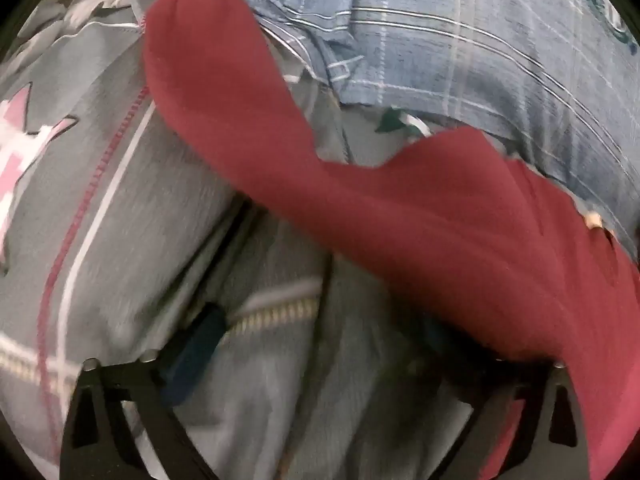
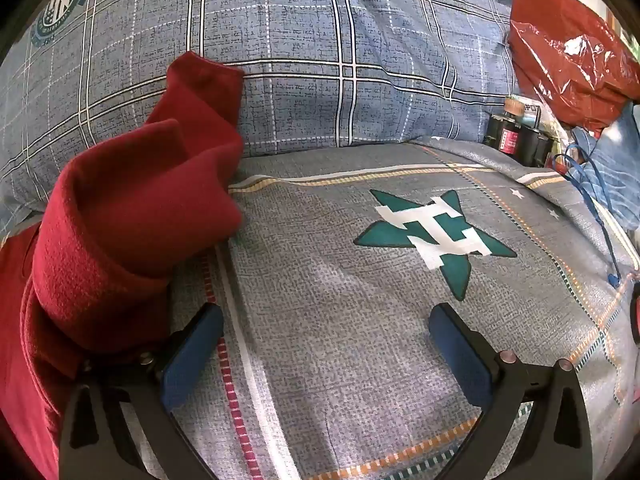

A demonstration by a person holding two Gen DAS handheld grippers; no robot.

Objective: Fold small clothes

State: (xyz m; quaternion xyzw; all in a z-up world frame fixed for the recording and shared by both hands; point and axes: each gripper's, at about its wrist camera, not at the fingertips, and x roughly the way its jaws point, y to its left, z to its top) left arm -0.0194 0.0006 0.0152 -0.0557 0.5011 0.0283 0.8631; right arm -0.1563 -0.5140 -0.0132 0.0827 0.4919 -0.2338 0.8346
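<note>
Red garment [image 2: 120, 216] lies bunched on the grey bedsheet [image 2: 340, 320], heaped toward the pillow end, one sleeve-like tube riding up against the blue plaid pillow [image 2: 320, 60]. Not flat, no tidy fold showing; my guess is it needs spreading before any crease goes in. In my left view the same red cloth [image 1: 420, 240] runs in a band across the sheet [image 1: 160, 200], from the pillow [image 1: 480, 60] side down over my right-hand finger.

My left tongs [image 1: 320, 344]: jaws at full spread, nothing pinched. The red cloth drapes over one finger; only sheet lies in the gap. View is blurred, so I can't tell contact finely.

My right tongs [image 2: 326, 332]: wide apart, nothing held, bare sheet between the pads. The garment's cuff touches the outside of the near finger [image 2: 192, 356].

Green star print [image 2: 436, 236] lies ahead on the sheet. Red plastic bag [image 2: 568, 44] and dark bottles [image 2: 516, 136] sit beyond the bed's far corner.
</note>
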